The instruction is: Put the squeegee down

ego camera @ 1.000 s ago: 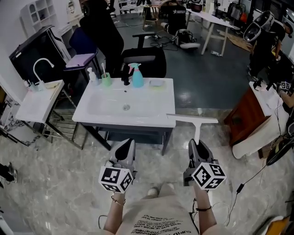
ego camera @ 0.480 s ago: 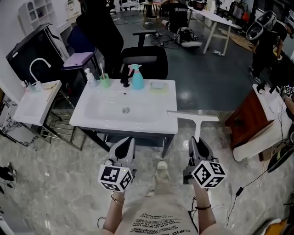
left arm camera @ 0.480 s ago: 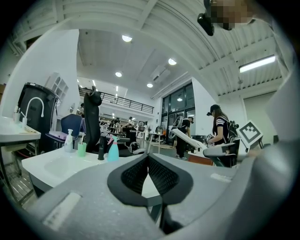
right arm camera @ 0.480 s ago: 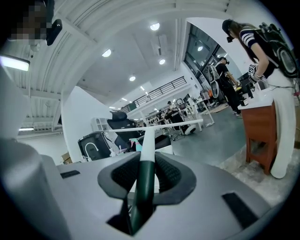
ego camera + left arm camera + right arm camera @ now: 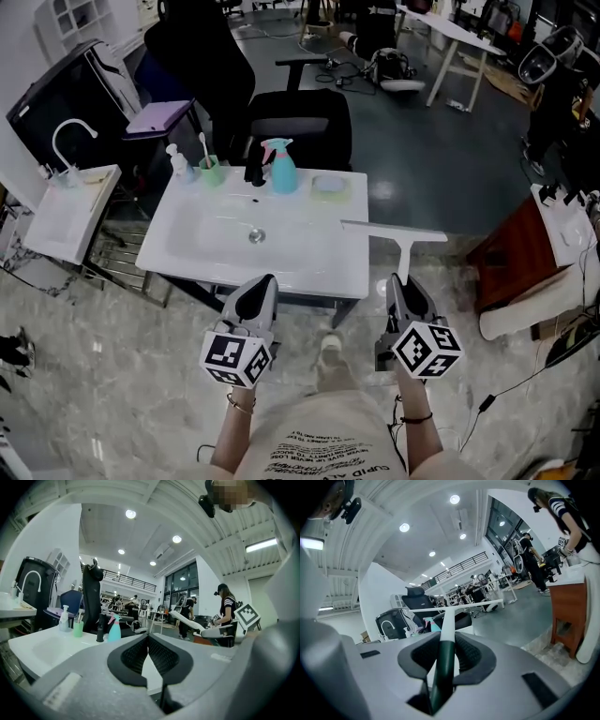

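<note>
Right gripper (image 5: 398, 283) is pinching the squeegee (image 5: 401, 246) by its handle, blade out front at the right edge of the sink (image 5: 202, 246); left gripper (image 5: 263, 285) is pressed together, nothing in it

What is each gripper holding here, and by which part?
The right gripper is shut on the squeegee, gripping its dark handle end. The left gripper holds nothing; its jaws are together.

White T-shaped squeegee (image 5: 404, 251), dark green handle, held level, blade crosswise near the washbasin (image 5: 309, 261)
</note>
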